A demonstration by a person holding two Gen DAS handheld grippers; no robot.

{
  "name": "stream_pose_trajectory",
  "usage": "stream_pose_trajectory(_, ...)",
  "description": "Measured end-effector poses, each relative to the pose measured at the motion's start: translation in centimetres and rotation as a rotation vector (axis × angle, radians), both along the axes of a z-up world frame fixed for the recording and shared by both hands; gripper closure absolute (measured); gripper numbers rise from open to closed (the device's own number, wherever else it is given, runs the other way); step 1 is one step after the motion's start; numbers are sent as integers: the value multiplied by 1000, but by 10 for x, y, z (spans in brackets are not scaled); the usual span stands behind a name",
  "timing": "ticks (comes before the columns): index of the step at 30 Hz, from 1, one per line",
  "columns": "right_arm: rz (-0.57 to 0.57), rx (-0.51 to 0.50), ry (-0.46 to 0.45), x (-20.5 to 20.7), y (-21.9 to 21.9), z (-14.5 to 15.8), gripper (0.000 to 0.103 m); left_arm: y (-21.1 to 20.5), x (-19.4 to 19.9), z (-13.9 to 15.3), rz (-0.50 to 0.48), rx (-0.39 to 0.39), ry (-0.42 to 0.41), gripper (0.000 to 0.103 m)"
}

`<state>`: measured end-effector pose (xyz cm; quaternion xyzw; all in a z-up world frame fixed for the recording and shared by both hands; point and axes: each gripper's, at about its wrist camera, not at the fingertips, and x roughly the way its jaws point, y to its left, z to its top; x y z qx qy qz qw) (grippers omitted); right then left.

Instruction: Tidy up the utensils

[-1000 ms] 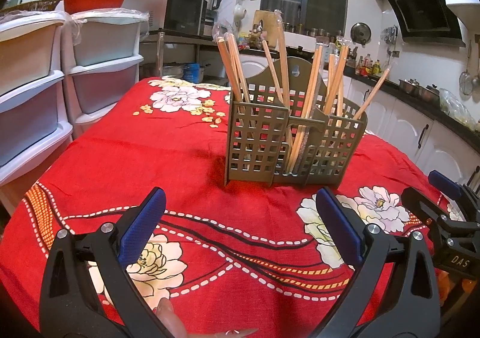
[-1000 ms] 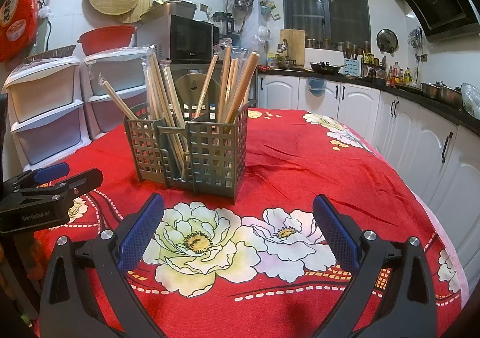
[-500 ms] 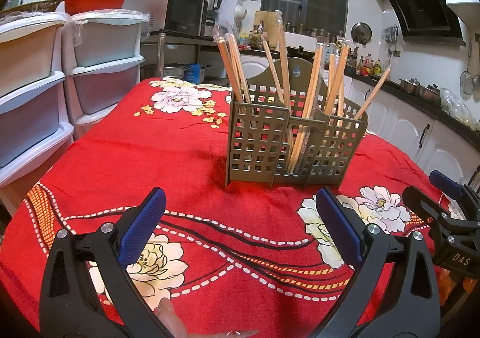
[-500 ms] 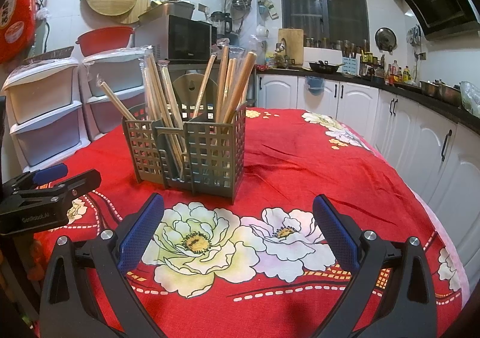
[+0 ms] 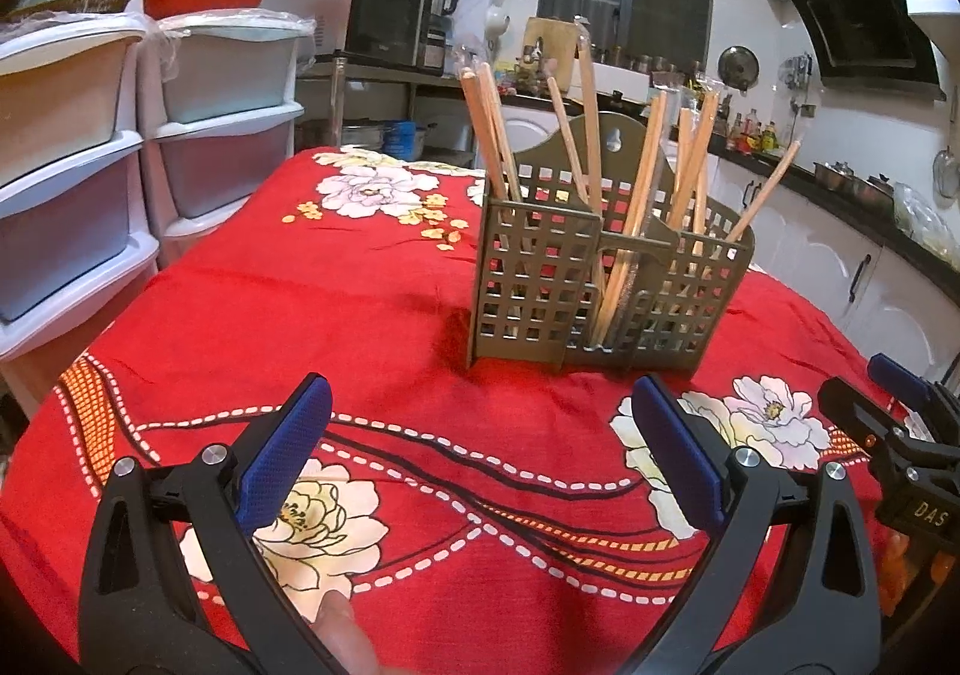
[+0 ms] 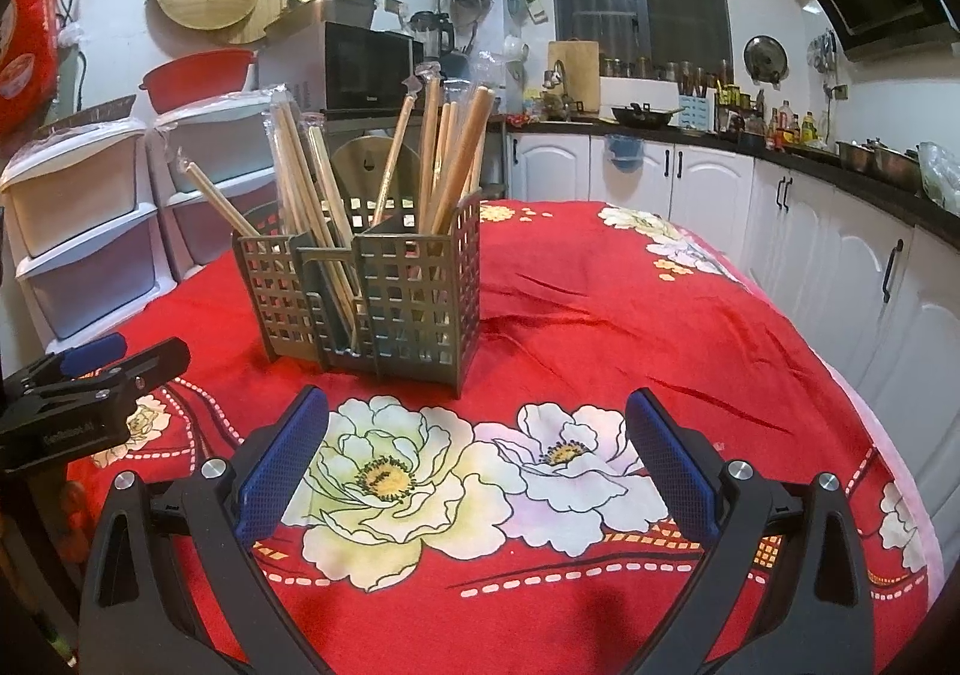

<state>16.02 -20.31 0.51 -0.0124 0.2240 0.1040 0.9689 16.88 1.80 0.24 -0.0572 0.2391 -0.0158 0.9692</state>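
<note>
Left black two-finger gripper with blue pads [image 5: 480, 429]: spread wide, nothing held, low over red floral tablecloth [image 5: 288, 309].
Right black two-finger gripper with blue pads [image 6: 477, 435]: likewise released, empty, above white flower print.
Olive-grey slotted plastic utensil caddy [image 5: 606, 285] [image 6: 366, 294]: upright on cloth, just beyond both grippers, untouched.
Long wooden chopsticks [image 5: 636, 207] [image 6: 447, 159]: standing tilted in caddy compartments, some in clear wrappers.
White plastic drawer units [image 5: 90, 159]: far left, off table.
</note>
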Motion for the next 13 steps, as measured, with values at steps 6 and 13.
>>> stream_pose_trajectory(6, -10, 21, 53, 12, -10, 5, 7, 10, 7, 1, 9, -38, 60, 11)
stream_pose_trajectory(13, -188, -14, 217, 64, -68, 6, 7, 69, 32, 13, 131, -14, 190, 11)
